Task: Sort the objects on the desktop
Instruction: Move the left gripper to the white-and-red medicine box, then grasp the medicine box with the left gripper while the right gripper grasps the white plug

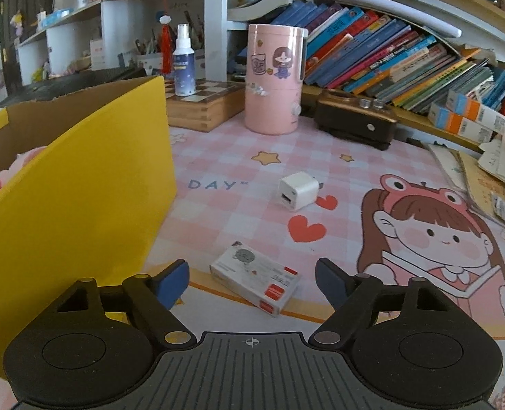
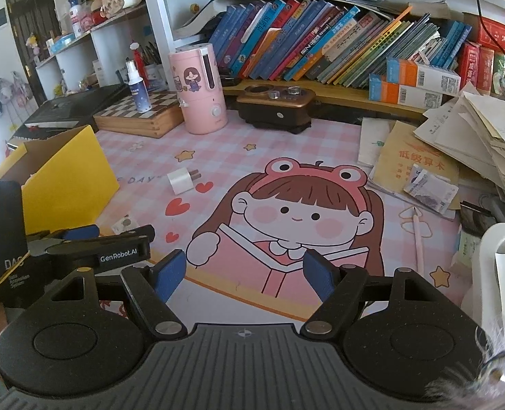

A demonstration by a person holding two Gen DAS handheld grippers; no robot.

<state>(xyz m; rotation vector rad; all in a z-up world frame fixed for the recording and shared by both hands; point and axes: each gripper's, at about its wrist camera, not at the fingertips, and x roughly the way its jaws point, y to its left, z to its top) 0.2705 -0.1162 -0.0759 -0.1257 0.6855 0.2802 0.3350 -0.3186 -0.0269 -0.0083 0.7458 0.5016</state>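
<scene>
Your left tool [image 1: 252, 282] hangs with its jaws spread wide and nothing between them, low over the desk [image 1: 354, 177], and the small flat box [image 1: 257, 278] lies on the mat right in the gap ahead of the blue pads [image 1: 173, 282]. Your right tool [image 2: 244, 275] is also spread and empty, hovering over the cartoon girl printed on the mat, well apart from any loose item. The white charger plug [image 1: 298, 190] rests farther back on the mat, near the printed hearts, with its prongs pointing away from the left tool. The yellow cardboard bin [image 1: 81, 184] stands just to the left of the flat box and looks like the likely drop spot.

The flat box sits skewed to your left tool's closing line, so if you pinch it across the corners it may twist out or skid along the smooth mat. It also lies low and flat; come in too high and the pads will probably close above it, too steep and they could jam into the desk. Watch the bin wall beside the left pad: a swing that way could shove the light cardboard and shift the bin. The right tool sits close to the left one in its own view, so a hurried reach could knock them together.
</scene>
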